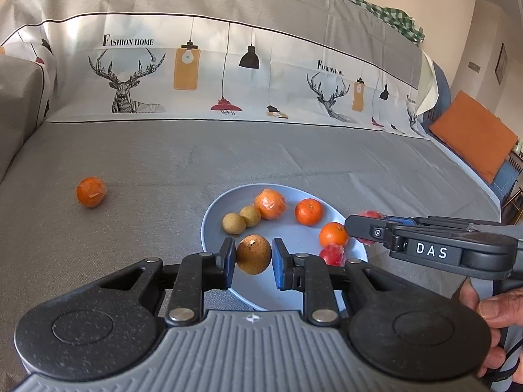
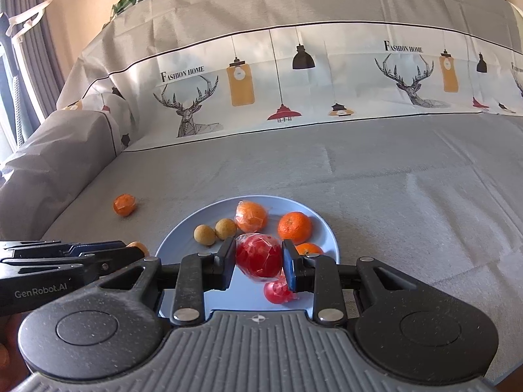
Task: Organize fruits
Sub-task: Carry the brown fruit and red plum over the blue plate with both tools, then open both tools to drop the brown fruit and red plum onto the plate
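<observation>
A blue plate (image 1: 287, 228) (image 2: 183, 238) lies on a grey couch cover. It holds two small brown fruits (image 1: 234, 223), a wrapped orange (image 1: 270, 204), two mandarins (image 1: 308, 211) and a wrapped red fruit (image 1: 332, 254). My left gripper (image 1: 253, 259) is shut on a larger brown fruit (image 1: 253, 254) over the plate's near side. My right gripper (image 2: 259, 261) is shut on a wrapped red fruit (image 2: 259, 254) above the plate; another red fruit (image 2: 278, 292) lies under it. A wrapped orange (image 1: 91, 191) (image 2: 124, 204) lies alone on the couch, left of the plate.
The couch back carries a printed cover with deer and lamps (image 1: 183, 75). The left armrest (image 2: 49, 163) rises at the left. An orange cushion (image 1: 474, 134) stands at the far right. The couch seat stretches behind the plate.
</observation>
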The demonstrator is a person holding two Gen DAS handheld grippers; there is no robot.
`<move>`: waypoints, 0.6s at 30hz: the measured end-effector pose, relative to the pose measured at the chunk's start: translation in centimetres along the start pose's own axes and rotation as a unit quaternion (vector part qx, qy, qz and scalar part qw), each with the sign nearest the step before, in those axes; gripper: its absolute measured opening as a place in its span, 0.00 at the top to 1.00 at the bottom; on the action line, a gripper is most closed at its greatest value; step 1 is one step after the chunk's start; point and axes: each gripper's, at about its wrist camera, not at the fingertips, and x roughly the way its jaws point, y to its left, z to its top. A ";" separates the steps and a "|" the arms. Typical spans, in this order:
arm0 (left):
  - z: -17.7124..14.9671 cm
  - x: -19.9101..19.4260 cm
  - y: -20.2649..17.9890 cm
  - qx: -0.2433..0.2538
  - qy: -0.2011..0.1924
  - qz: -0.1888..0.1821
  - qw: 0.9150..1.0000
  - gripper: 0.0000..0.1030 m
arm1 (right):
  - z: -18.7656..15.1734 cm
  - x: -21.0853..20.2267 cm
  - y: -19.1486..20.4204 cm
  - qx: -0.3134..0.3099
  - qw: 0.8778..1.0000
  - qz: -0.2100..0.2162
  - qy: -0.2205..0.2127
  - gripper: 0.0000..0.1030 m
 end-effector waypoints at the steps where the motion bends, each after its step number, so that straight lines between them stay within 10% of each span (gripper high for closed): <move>1: 0.0 0.0 0.0 0.000 0.000 0.000 1.000 0.75 | 0.0 0.0 0.1 -0.001 1.000 0.000 0.000 0.70; 18: -0.1 0.1 -0.2 0.005 0.000 -0.002 1.000 0.75 | -0.1 0.0 0.2 -0.006 1.000 0.000 0.002 0.70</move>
